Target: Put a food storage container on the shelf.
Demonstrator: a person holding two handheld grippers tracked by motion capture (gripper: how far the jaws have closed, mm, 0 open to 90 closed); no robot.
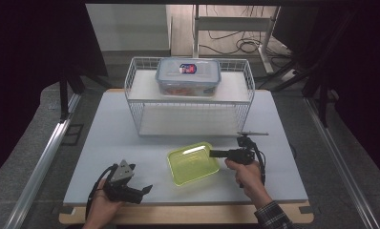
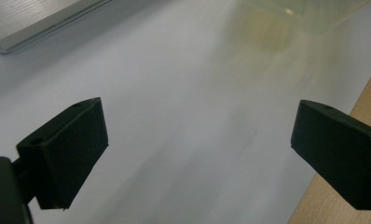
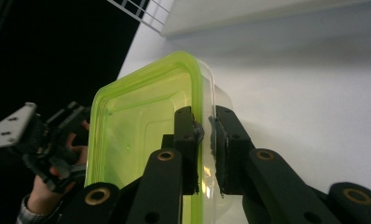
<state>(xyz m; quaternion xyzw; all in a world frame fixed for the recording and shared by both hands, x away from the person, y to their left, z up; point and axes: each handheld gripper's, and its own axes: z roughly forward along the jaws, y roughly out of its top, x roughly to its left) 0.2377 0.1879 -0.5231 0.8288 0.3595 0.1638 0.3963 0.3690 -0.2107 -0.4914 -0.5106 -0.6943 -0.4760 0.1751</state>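
A lime-green plastic container (image 1: 193, 163) lies on the white table top (image 1: 107, 138), in front of the wire rack. My right gripper (image 1: 214, 153) comes in from the right and is shut on its right rim. In the right gripper view one jaw sits inside the green rim (image 3: 141, 116) and the other outside on the clear wall, with my right gripper (image 3: 204, 121) pinching the edge. My left gripper (image 1: 147, 190) rests low near the front left of the table, pointing right. In its own view my left gripper (image 2: 197, 130) stands open over bare table, with the container (image 2: 305, 14) blurred far ahead.
A white wire rack (image 1: 188, 102) stands at the back of the table, with a clear lidded box (image 1: 188, 76) on its upper shelf. The wooden front edge (image 1: 188, 213) runs below the table top. Dark curtains flank both sides.
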